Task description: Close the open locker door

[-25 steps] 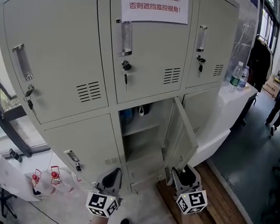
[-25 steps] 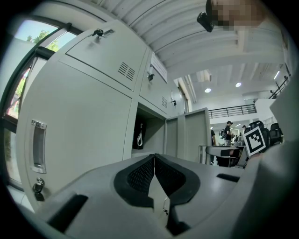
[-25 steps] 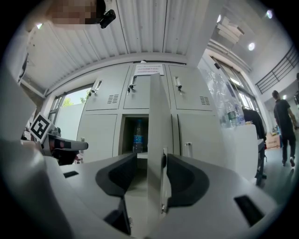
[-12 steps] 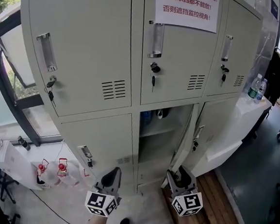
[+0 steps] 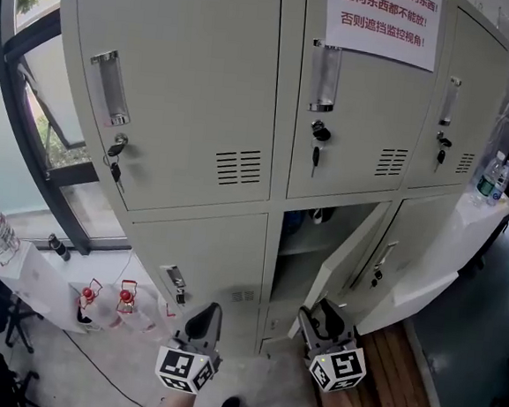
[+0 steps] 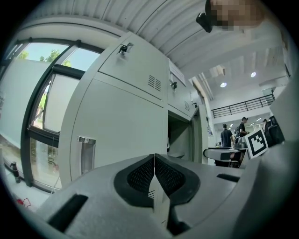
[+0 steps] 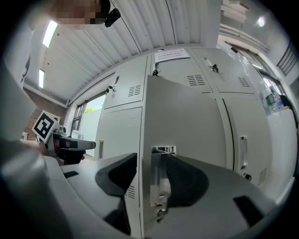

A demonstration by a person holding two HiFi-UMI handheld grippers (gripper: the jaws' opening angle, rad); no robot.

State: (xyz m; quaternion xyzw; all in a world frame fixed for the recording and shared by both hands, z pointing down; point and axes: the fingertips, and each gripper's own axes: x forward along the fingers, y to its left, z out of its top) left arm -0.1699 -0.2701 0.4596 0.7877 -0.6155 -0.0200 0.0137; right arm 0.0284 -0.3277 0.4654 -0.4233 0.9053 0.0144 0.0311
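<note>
The grey locker bank [image 5: 203, 87] fills the head view. Its lower middle door [image 5: 348, 251] stands partly open, with the dark compartment [image 5: 299, 246] showing behind it. My right gripper [image 5: 315, 317] is at the door's lower free edge. In the right gripper view the gripper [image 7: 150, 161] is open, and the door's edge [image 7: 145, 140] and its metal handle [image 7: 159, 177] stand between the jaws. My left gripper [image 5: 206, 316] hangs in front of the lower left locker, apart from the door. Its pads [image 6: 142, 175] are pressed together with nothing between them.
A white counter [image 5: 464, 234] with water bottles [image 5: 494, 179] stands right of the lockers. Small red-capped items [image 5: 105, 296] lie on the floor at the left, under a window [image 5: 34, 90]. Keys hang from the upper locks [image 5: 314, 155]. People [image 6: 226, 136] stand far off.
The door has swung from wide open to partly open, toward the cabinet, with my right gripper at its lower edge. The head view has shifted left and up. The left gripper stays shut.
</note>
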